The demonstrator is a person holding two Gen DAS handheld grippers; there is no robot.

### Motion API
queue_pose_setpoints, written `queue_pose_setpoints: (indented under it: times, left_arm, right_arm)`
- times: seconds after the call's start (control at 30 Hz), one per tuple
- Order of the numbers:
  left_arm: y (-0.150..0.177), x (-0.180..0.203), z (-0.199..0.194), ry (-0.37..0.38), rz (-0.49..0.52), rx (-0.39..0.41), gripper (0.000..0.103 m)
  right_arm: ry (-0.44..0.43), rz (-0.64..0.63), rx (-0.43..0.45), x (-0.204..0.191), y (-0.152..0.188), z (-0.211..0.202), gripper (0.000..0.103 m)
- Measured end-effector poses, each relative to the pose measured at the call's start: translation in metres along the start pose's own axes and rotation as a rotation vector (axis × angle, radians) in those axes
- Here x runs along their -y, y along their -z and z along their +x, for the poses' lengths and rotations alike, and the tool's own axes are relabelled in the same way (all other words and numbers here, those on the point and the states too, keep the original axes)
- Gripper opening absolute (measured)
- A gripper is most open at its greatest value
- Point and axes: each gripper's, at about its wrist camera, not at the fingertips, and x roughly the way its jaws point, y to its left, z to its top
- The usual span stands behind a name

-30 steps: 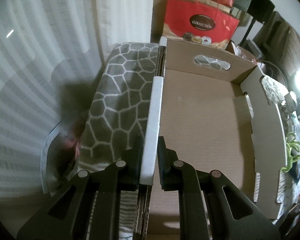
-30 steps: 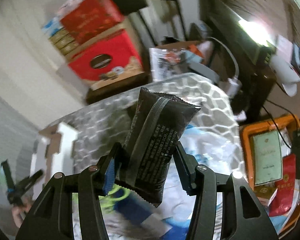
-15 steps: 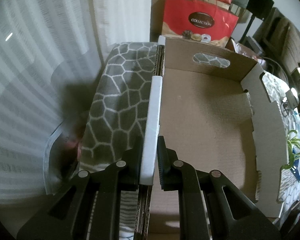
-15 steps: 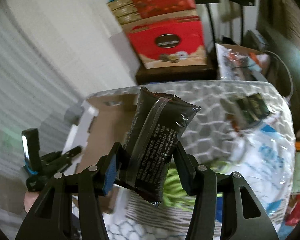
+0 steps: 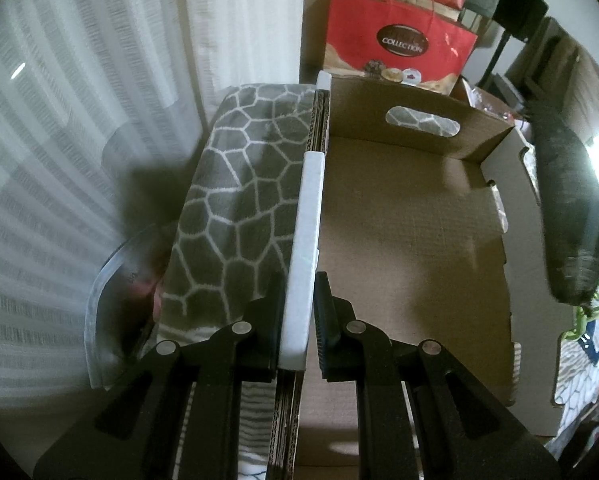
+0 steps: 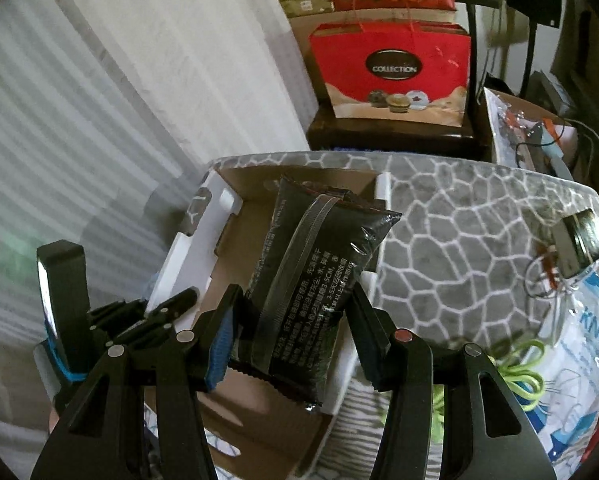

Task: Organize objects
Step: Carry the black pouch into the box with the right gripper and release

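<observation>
Left wrist view showed your left gripper (image 5: pixel 299 320) pinched tight on the white-edged left wall (image 5: pixel 305 248) of the cardboard box (image 5: pixel 399 264), one finger (image 5: pixel 269 320) outside on the side of the grey honeycomb-patterned cloth (image 5: pixel 235 208) and the other inside the box, with almost no gap beyond the wall's thickness. The box floor was bare brown cardboard, and its far wall had an oval handle cut-out (image 5: pixel 421 122). At the right edge of that view a dark, blurred packet (image 5: pixel 567 216) hung above the box's right wall.

From the right wrist view, your right gripper (image 6: pixel 295 344) was clamped about half-way apart on the lower part of a black sachet (image 6: pixel 319 272) with white printed text and a clear seam strip running up its middle. The sachet stood upright between the fingers, the blue-padded finger (image 6: pixel 219 348) on its left side and the black one on its right, and its top leaned slightly to the right. It was held in the air over the cardboard box (image 6: pixel 259 432), which lay on the honeycomb cloth (image 6: pixel 459 232) with its white-edged walls showing to the left and right of the sachet. Your left gripper (image 6: pixel 175 304) appeared at the near left, at the box's left wall.

To the right on the cloth lay a small dark box (image 6: pixel 579 244), a clear bag with blue print (image 6: pixel 583 360) and lime-green loops (image 6: pixel 519 376). Beyond the far edge of the cloth stood a red gift bag (image 6: pixel 391 68) marked COLLECTION.
</observation>
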Motion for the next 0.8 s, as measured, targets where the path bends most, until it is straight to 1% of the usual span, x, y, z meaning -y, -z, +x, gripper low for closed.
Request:
queue_pose_setpoints:
  times: [0.27, 0.6, 0.8]
  left_arm:
    - [0.0, -0.001, 0.001, 0.008, -0.005, 0.001, 0.013]
    - [0.0, -0.003, 0.001, 0.013, -0.012, 0.0, 0.013]
    - [0.0, -0.003, 0.001, 0.017, -0.013, -0.001, 0.013]
  right_arm:
    - [0.012, -0.031, -0.038, -0.015, -0.013, 0.033, 0.053]
    - [0.003, -0.004, -0.081, -0.029, -0.03, 0.075, 0.054]
    - [0.006, 0.001, -0.108, -0.032, -0.032, 0.095, 0.054]
